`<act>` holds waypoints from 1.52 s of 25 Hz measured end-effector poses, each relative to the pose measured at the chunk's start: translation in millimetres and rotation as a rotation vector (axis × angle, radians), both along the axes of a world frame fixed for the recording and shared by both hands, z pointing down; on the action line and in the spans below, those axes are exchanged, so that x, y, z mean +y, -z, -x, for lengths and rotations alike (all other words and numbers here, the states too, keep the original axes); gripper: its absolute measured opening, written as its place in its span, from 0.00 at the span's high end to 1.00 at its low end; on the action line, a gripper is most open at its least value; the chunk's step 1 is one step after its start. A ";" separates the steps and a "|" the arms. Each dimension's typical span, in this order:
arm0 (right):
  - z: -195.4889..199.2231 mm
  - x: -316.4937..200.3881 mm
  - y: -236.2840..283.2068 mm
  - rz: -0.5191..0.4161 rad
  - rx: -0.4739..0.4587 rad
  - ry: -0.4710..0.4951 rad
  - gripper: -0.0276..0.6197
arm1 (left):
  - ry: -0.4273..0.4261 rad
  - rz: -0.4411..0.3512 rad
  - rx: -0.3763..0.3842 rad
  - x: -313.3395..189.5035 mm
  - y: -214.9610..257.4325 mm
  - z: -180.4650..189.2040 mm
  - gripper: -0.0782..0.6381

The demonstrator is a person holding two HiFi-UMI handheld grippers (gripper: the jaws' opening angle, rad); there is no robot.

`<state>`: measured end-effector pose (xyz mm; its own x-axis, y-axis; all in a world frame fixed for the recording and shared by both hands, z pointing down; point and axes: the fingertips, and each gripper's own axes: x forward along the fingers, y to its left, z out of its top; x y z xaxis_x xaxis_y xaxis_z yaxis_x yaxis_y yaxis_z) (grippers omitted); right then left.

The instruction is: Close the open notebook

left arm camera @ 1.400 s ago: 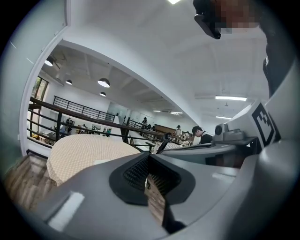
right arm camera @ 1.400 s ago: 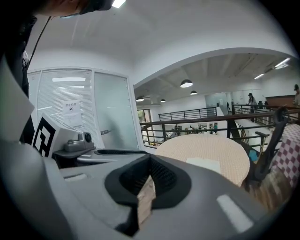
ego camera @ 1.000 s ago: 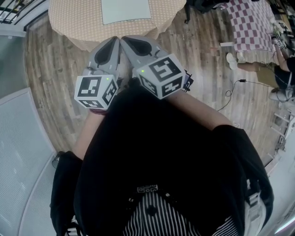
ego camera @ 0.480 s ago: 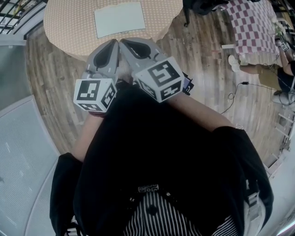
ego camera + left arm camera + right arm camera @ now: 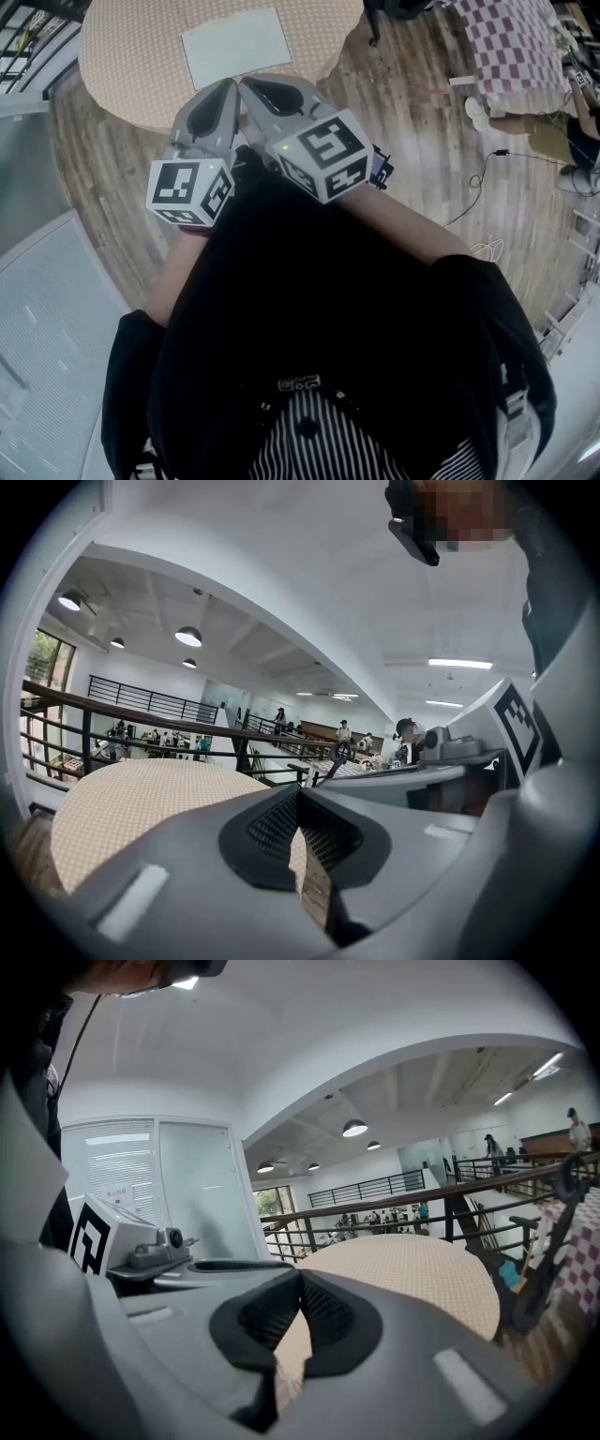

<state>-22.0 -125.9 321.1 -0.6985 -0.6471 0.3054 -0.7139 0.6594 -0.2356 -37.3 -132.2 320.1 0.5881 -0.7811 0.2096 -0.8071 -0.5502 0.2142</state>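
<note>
The open notebook (image 5: 236, 47) lies flat as a pale rectangle on a round table (image 5: 122, 66) with a beige dotted cloth, at the top of the head view. My left gripper (image 5: 228, 86) and right gripper (image 5: 246, 82) are held side by side close to the body. Their tips point at the table's near edge, short of the notebook. Both are shut with nothing between the jaws. In the left gripper view the gripper (image 5: 298, 794) faces the table (image 5: 141, 799). The right gripper (image 5: 300, 1274) also faces the table (image 5: 412, 1279). Neither gripper view shows the notebook.
A second table with a checkered cloth (image 5: 516, 47) stands at the upper right, with a seated person (image 5: 562, 131) beside it. A cable (image 5: 478, 187) trails over the wooden floor. A grey panel (image 5: 47, 309) is at the left and a railing (image 5: 28, 28) lies beyond the table.
The table and notebook have slid lower and to the left in the head view, nearer the grippers. Both grippers keep their pose, shut and side by side.
</note>
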 end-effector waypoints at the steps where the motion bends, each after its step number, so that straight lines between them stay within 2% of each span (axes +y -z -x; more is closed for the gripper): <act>1: 1.0 -5.7 0.5 0.003 -0.002 -0.009 0.95 | -0.012 -0.003 0.002 -5.2 1.8 1.0 0.91; 12: 28.0 -75.5 -0.9 0.007 0.023 -0.089 0.95 | -0.106 -0.002 0.029 -77.7 2.0 27.3 0.91; 22: 88.1 -134.9 4.9 0.010 0.065 -0.129 0.95 | -0.144 -0.002 0.066 -137.7 7.6 87.1 0.91; 29: 110.3 -151.6 -12.5 0.056 0.098 -0.142 0.95 | -0.155 0.048 0.113 -156.1 -10.4 109.0 0.91; 33: 115.2 -164.2 -15.2 0.055 0.115 -0.149 0.95 | -0.151 0.056 0.120 -169.0 -14.0 114.1 0.91; 38: 95.1 -182.5 -19.9 0.029 0.135 -0.197 0.95 | -0.125 0.068 0.112 -183.9 -20.5 95.7 0.91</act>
